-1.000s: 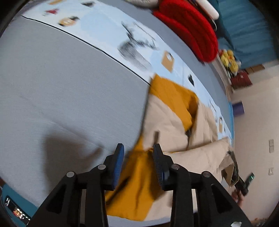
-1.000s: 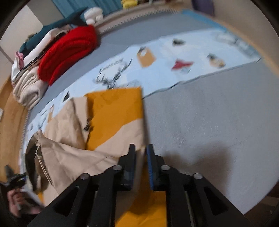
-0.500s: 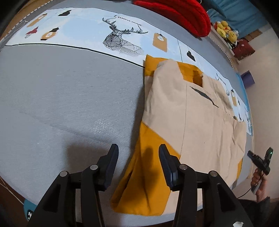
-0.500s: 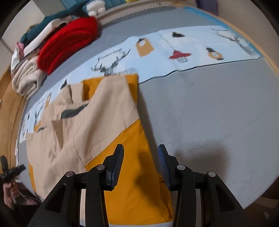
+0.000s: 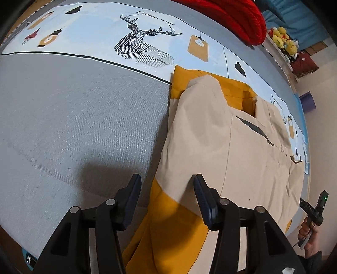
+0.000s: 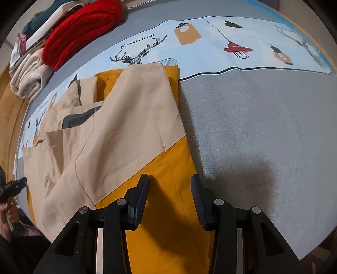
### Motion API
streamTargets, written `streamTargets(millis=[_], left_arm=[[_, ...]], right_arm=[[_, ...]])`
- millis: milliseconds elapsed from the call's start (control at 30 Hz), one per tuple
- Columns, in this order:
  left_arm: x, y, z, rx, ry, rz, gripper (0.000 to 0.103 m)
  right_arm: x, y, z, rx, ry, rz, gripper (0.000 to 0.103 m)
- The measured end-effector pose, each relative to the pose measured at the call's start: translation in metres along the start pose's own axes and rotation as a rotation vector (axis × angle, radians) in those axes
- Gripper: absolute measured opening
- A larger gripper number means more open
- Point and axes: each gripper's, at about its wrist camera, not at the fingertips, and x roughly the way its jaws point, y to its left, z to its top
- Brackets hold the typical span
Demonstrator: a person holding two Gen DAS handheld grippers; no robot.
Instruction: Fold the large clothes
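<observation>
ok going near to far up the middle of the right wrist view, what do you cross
right gripper → mustard part of the garment → beige part of the garment → deer-print light blue sheet → grey bedding

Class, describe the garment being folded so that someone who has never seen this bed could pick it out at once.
Start at the grey bedspread with its pale blue printed band of deer and lanterns. Lying across the edge of that band is the garment, spread flat. Unlike the red knit piled behind it, it is smooth cloth in two colours, beige and mustard yellow.
</observation>
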Motion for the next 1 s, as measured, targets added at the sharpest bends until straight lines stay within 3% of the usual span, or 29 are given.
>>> streamTargets(millis=[100,167,233,433,533,633,700,767,800,833,1000], left_arm=[[0.004,-0.005,0.001,0.015,0.001,0.004,0.046],[0.006,-0.01,0.002,0.035,-0.003,0.008,0.04],[0.006,-0.015,0.003,0.054,-0.005,0.002,0.009],[-0.025,-0.028,0.012,0.091,-0.13,-0.038,0.003],[-0.026,-0.026,0.016,0.079,-0.133,-0.03,0.003],[-0.017,-0.018,0.02,0.033,-0.088,-0.017,0.003],[-0.012,-0.013,0.023,0.004,-0.061,-0.024,0.006],[-0.007,-0.01,0.022,-0.005,-0.037,-0.016,0.016],[-0.004,-0.009,0.021,-0.007,-0.025,-0.008,0.026],[0.0,-0.009,0.019,-0.004,-0.01,0.003,0.03],[0.009,-0.015,0.014,0.039,0.018,0.031,0.03]], right_arm=[[0.0,0.004,0.0,-0.03,-0.011,-0.01,0.038],[-0.001,0.009,-0.001,-0.071,-0.027,-0.029,0.005],[-0.004,0.01,-0.001,-0.094,-0.051,-0.046,0.001],[-0.053,0.001,0.007,-0.039,-0.255,-0.012,0.0],[-0.055,-0.008,0.011,0.006,-0.254,0.021,0.0],[-0.035,-0.009,0.014,0.023,-0.166,0.032,0.007],[-0.02,-0.004,0.014,-0.002,-0.118,0.016,0.02],[-0.009,-0.003,0.013,-0.015,-0.097,-0.002,0.05],[-0.004,-0.003,0.015,-0.015,-0.091,-0.019,0.052],[-0.001,-0.005,0.015,-0.013,-0.084,-0.02,0.052],[0.013,-0.003,0.016,-0.02,-0.034,-0.018,0.052]])
